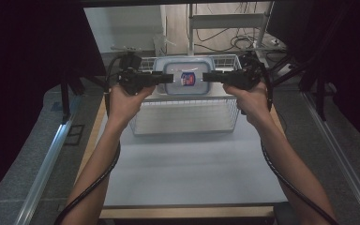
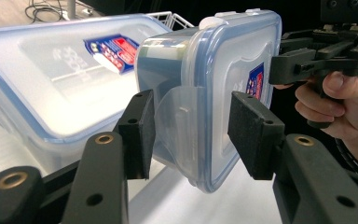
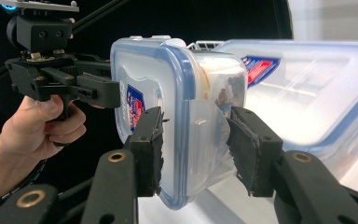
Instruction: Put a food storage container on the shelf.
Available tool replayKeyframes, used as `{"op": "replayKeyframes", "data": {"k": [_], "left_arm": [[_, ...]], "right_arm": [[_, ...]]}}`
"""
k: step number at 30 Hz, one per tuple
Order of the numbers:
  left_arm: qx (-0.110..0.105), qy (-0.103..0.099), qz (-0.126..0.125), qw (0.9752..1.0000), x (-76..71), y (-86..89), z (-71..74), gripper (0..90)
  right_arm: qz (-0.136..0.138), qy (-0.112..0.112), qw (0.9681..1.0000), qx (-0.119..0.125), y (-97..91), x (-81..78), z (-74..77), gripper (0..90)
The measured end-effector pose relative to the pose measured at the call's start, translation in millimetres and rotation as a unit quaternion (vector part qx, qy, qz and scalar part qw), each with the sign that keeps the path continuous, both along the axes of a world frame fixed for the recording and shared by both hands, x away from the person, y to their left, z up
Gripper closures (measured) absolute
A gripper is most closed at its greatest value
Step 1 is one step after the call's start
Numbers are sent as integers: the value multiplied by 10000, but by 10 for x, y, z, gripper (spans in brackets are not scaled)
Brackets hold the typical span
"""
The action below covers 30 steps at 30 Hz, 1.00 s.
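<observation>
A small clear box with a blue-rimmed lid and a red and blue label [image 1: 187, 78] hangs in the air over a wire basket [image 1: 183, 124]. It is held by its two short ends. My left gripper [image 1: 168, 78] is shut on the left end, its pads [image 2: 140, 133] pressing the lock flap and the lid of the small box [image 2: 205, 93]. My right gripper [image 1: 207, 76] is shut on the other end of the small box [image 3: 177, 107], its pads [image 3: 251, 149] squeezing that flap. A larger box of the same kind [image 2: 51, 84] lies in the basket just below and behind.
The wire basket stands at the back middle of the white table top [image 1: 192, 173]. The large box [image 3: 307, 88] takes up its far part; its near part shows bare wire floor. Dark curtains [image 1: 23, 70] hang at both sides, and cables trail from both grippers.
</observation>
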<state>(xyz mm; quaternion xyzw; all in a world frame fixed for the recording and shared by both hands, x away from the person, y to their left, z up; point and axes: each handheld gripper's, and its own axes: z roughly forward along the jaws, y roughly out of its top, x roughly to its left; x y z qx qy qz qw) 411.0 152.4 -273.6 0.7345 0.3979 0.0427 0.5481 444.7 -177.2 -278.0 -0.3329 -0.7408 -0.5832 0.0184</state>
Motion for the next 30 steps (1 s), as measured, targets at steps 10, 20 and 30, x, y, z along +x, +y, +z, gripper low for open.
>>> {"op": "replayKeyframes", "data": {"k": [10,20,30], "left_arm": [[-126,19,108,9999,196,12,119,519],[-245,156,248,9993,343,37,84,517],[-271,186,354,9988,383,48,79,515]], "right_arm": [[-142,-27,9999,58,29,188,156,550],[-161,63,9998,86,61,385,143,548],[-135,190,9997,106,91,483,114,541]]}}
